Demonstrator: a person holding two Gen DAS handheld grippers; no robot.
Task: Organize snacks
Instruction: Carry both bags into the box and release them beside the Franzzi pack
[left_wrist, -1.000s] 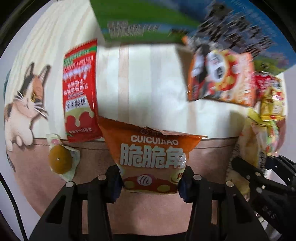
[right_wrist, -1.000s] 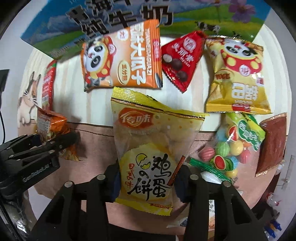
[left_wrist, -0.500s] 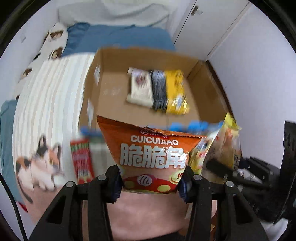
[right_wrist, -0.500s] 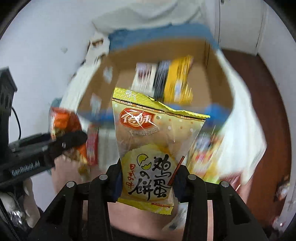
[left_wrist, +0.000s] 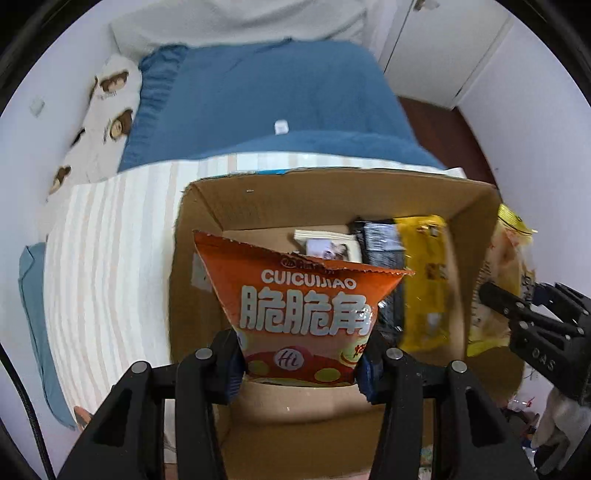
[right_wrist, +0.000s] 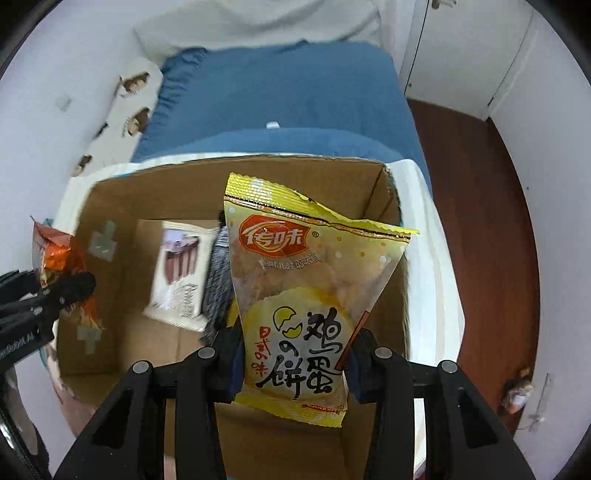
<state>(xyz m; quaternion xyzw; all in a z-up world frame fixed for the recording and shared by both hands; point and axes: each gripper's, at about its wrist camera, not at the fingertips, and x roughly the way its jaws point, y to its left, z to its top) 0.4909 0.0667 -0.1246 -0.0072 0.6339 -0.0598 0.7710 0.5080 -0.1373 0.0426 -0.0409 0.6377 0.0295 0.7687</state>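
My left gripper (left_wrist: 301, 363) is shut on an orange CUICUIJIAO snack bag (left_wrist: 299, 306), held above the near left part of an open cardboard box (left_wrist: 207, 206). My right gripper (right_wrist: 295, 363) is shut on a yellow egg-biscuit bag (right_wrist: 306, 291), held above the right part of the same box (right_wrist: 110, 192). Inside the box lie a white packet (right_wrist: 177, 273), a dark packet (left_wrist: 380, 247) and a yellow packet (left_wrist: 424, 288). Each gripper shows in the other's view: the right one (left_wrist: 491, 291) at the right edge, the left one (right_wrist: 83, 284) at the left edge.
The box stands on a striped cloth (left_wrist: 110, 258) on a bed with a blue blanket (left_wrist: 258, 103) and a patterned pillow (left_wrist: 107, 103) behind it. White closet doors (right_wrist: 469, 48) and a dark wood floor (right_wrist: 476, 229) lie to the right.
Both grippers have lifted their bags off the striped cloth and swung up to the cardboard box, moving closer over it. The loose snacks on the cloth have left view.
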